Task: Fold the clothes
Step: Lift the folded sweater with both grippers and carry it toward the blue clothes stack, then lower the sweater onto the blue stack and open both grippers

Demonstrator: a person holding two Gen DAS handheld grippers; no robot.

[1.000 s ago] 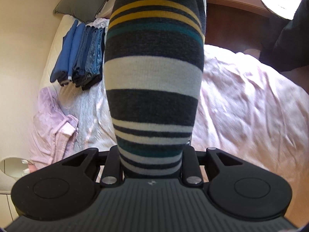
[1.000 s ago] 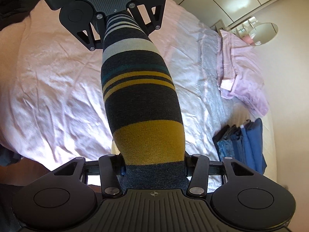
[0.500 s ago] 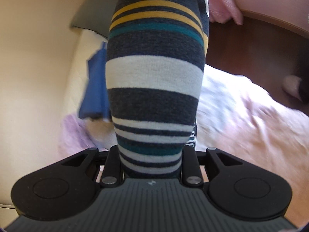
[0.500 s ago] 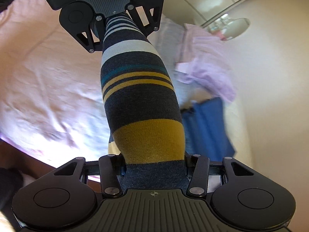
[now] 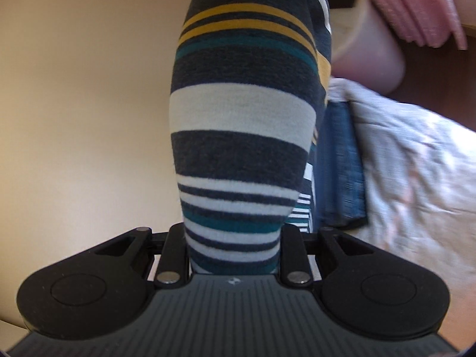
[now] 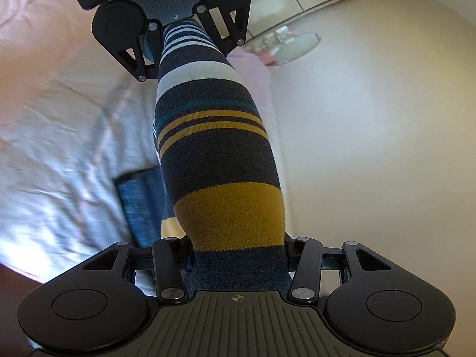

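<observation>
Fingers of the left gripper (image 5: pixel 233 255) were closed on the thin-striped end of a striped sock (image 5: pixel 244 136), gripping it between both jaws. At the far end of the same sock, the right gripper (image 6: pixel 238 263) was clamped on the dark grey band just past the broad mustard stripe, so the sock (image 6: pixel 214 154) was stretched taut in the air between the two tools. From the right wrist camera the left gripper (image 6: pixel 166 40) showed at the top, facing back along the sock. A second layer of striped fabric hung behind the stretched one, its white and teal bands peeping out along the right side in the left view. Below and beyond the sock lay a bed (image 5: pixel 416 163) with a crumpled pale pink cover, and a folded stack of blue clothes (image 5: pixel 342 163) rested near the bed's wall-side edge; it also showed to the left of the sock in the right view (image 6: pixel 139 205). A plain cream wall (image 5: pixel 89 104) filled the rest. A lilac garment (image 6: pixel 255 65) lay farther along that edge, close to a small round mirror (image 6: pixel 294 46) by the wall.
</observation>
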